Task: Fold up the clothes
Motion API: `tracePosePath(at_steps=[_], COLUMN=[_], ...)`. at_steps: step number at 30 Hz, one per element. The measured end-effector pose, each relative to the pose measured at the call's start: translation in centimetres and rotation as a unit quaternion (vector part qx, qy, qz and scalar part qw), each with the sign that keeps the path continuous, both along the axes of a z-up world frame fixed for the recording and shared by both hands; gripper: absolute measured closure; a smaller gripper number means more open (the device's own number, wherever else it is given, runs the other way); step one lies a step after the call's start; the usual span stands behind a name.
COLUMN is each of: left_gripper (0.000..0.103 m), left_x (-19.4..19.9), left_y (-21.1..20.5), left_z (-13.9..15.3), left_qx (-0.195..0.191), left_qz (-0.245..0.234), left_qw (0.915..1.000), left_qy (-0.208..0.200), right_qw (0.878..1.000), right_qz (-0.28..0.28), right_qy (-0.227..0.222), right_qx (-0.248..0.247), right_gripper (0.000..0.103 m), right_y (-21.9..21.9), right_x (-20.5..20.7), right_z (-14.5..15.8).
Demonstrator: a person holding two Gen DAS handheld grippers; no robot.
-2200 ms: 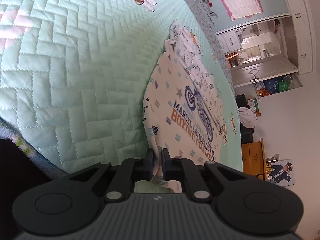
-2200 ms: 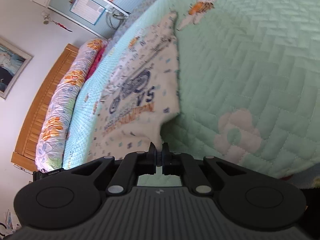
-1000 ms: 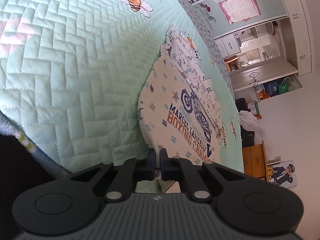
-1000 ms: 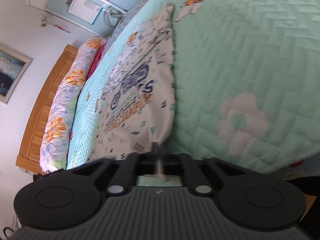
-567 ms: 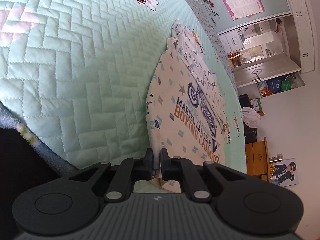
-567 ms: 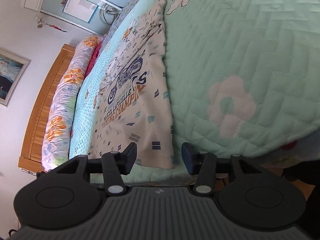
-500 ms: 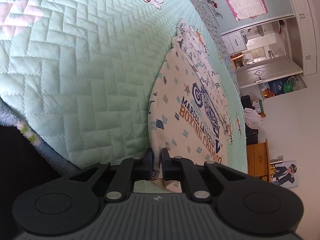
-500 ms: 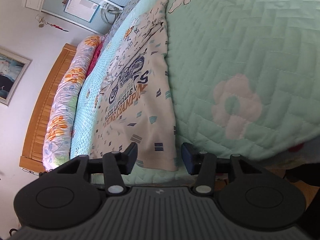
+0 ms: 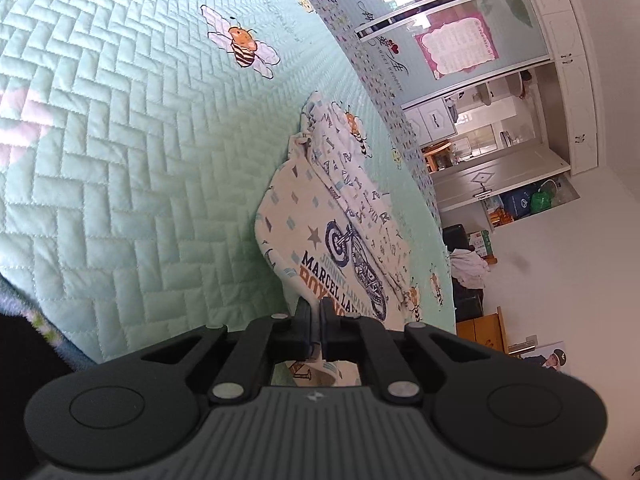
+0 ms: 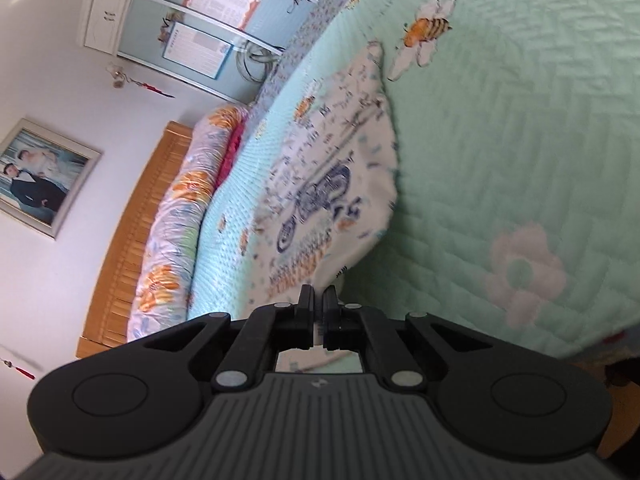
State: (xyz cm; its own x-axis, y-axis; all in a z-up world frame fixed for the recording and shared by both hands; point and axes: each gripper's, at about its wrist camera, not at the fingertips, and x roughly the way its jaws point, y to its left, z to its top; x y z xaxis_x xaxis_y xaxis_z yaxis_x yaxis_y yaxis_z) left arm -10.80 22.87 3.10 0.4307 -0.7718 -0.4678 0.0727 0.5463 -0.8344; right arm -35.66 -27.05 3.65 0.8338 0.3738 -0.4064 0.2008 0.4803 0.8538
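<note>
A cream T-shirt (image 9: 320, 224) with a blue motorbike print and small coloured marks lies lengthwise on the mint quilted bedspread (image 9: 120, 140). Its near hem is lifted off the quilt. My left gripper (image 9: 316, 308) pinches one near corner of that hem, its jaws closing tight with cloth between the pads. In the right wrist view the same T-shirt (image 10: 332, 184) looks blurred by motion. My right gripper (image 10: 318, 296) grips the other near corner, its jaws closing on a strip of cream cloth between them.
The bedspread (image 10: 500, 140) spreads wide on the outer side of each gripper, with bee and flower patches. A rolled floral duvet (image 10: 176, 216) lies against the wooden headboard (image 10: 128, 248). A wardrobe (image 9: 440, 20) and an open doorway (image 9: 480, 160) stand beyond the bed.
My right gripper opened above the hem, then shut on it again. Both grippers have since risen a little, lifting the near hem off the quilt so the shirt bows upward.
</note>
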Motion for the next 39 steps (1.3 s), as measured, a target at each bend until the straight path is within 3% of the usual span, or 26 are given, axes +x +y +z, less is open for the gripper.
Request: tracePosePath(at_steps=[7,17,28,39], left_gripper=[0.1,0.1,0.1,0.099], left_x=[3.9,12.3,23.2,32.7], left_y=[-1.3,-5.8,-11.3,-16.9], left_z=[3.9,7.5,6.0,1.2], left_qx=[-0.017,0.0,0.032,0.054], left_qz=[0.01,0.014,0.007,0.0], left_qw=[0.999,0.9979,0.9987,0.9986], left_qy=[-0.04,-0.063,-0.041,0.001], right_qw=[1.0,0.997,0.997,0.994], right_qz=[-0.01,-0.038,-0.064,-0.099], right_qy=[-0.027,-0.06,-0.028,0.007], right_qx=[0.005,-0.014,0.016,0.037], right_gripper=[0.101,0.101,0.101,0.1], right_y=[-1.7,-6.2,-10.3,-14.8], right_x=[3.6,12.0,22.6,31.6], right_z=[2.8,6.4,4.1,-0.9])
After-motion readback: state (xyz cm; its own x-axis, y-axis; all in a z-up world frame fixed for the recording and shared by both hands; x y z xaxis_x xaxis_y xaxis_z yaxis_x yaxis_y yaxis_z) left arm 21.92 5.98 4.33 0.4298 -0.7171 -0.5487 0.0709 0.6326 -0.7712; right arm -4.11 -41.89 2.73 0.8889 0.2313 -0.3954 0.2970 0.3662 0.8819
